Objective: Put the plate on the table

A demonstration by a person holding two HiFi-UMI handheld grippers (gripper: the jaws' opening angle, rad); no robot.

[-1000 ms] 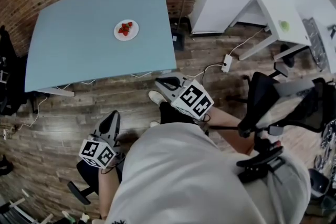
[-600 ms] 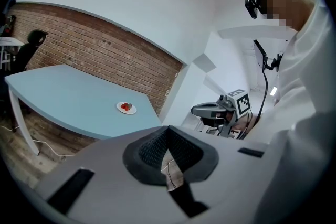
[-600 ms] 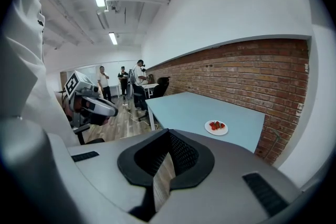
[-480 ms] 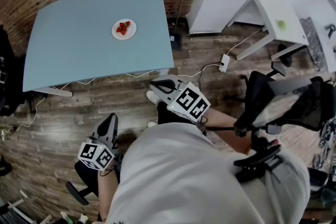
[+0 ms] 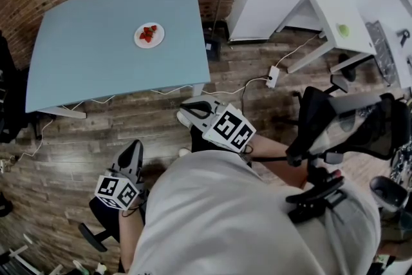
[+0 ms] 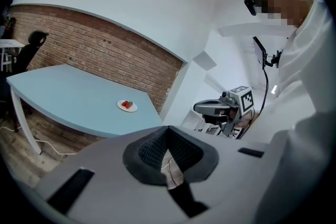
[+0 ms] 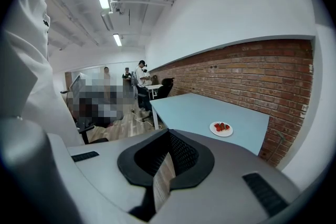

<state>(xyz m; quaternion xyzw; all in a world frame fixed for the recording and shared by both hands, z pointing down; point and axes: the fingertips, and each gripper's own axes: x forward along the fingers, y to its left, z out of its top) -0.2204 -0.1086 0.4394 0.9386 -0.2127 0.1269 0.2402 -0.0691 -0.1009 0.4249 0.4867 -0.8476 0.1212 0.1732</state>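
Note:
A small white plate (image 5: 149,35) with red strawberries rests on the light blue table (image 5: 96,61), towards its far right part. It also shows in the left gripper view as the plate (image 6: 127,106) and in the right gripper view as the plate (image 7: 221,128). Both grippers hang over the wooden floor, well short of the table. My left gripper (image 5: 132,152) is shut and empty, and so is my right gripper (image 5: 193,109). Each points towards the table. In their own views the left gripper (image 6: 168,131) and right gripper (image 7: 169,134) hold nothing.
A brick wall runs behind the table. White desks (image 5: 347,29) stand at the right, with a black office chair (image 5: 341,129) beside me. A power strip (image 5: 273,76) and cables lie on the floor. People stand far off in the right gripper view.
My right gripper has drifted slightly left in the head view. The left gripper has stayed put, and the plate has stayed on the table.

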